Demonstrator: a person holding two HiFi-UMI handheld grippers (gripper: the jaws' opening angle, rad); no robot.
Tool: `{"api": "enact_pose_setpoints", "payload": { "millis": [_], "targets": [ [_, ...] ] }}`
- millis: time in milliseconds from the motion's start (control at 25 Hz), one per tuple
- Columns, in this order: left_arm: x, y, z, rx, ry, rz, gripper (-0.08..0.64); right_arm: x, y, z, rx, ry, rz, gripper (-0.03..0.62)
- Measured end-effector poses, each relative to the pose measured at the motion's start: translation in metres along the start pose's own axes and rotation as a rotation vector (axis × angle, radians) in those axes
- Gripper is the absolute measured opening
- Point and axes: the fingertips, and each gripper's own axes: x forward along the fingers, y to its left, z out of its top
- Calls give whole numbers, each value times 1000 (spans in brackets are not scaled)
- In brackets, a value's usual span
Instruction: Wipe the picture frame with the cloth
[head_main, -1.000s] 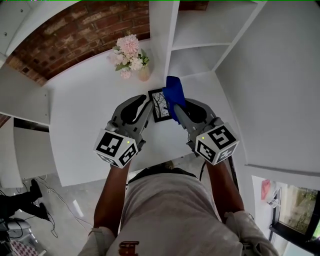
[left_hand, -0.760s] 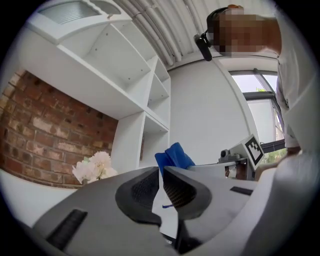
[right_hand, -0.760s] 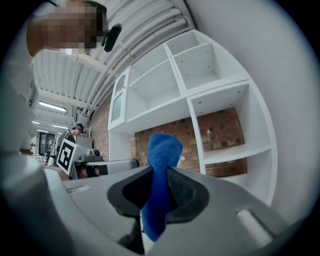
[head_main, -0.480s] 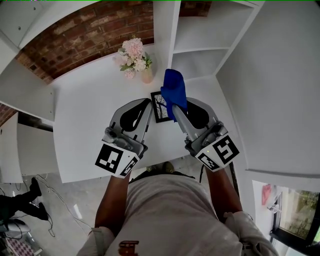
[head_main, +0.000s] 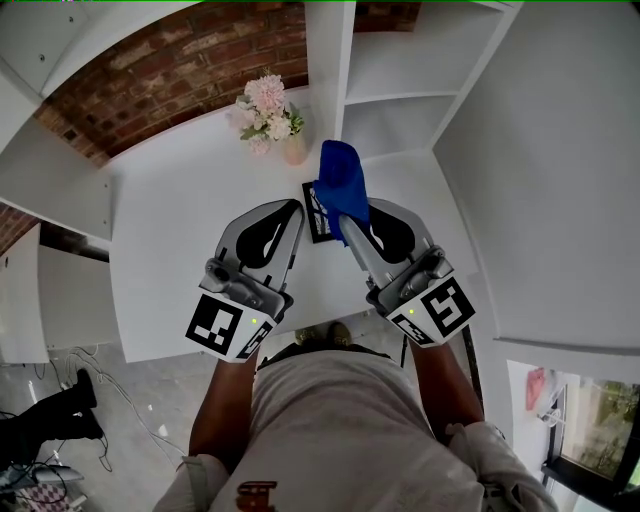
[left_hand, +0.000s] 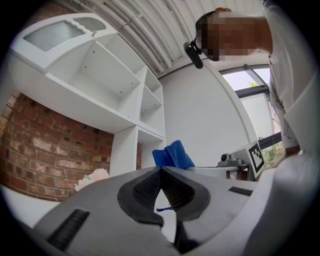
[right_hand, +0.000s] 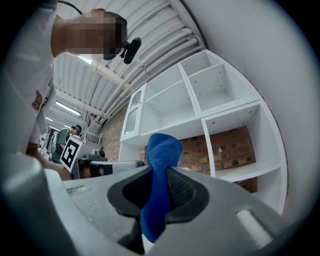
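The small black picture frame (head_main: 316, 214) rests on the white desk (head_main: 170, 220), between my two grippers. Its right part is hidden behind the blue cloth (head_main: 340, 178). My right gripper (head_main: 348, 215) is shut on that cloth, which stands up out of the jaws (right_hand: 160, 150). My left gripper (head_main: 299, 208) sits just left of the frame with its jaws shut and nothing showing between them (left_hand: 161, 170). The left gripper view shows the cloth (left_hand: 172, 154) beyond the tips but not the frame.
A vase of pink flowers (head_main: 266, 118) stands at the back of the desk, beside the upright post of a white shelf unit (head_main: 330, 80). A brick wall (head_main: 160, 70) runs behind. The desk's front edge is near my body.
Both grippers have come up toward the head camera. The cloth has shifted a little left over the frame's right side.
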Motion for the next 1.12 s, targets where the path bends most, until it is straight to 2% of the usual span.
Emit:
{"api": "enact_pose_setpoints", "payload": {
  "millis": [1120],
  "targets": [
    [-5,1,-3,-14,8,-7,0,-3,-1,-10,2,36,-20,64]
  ]
}}
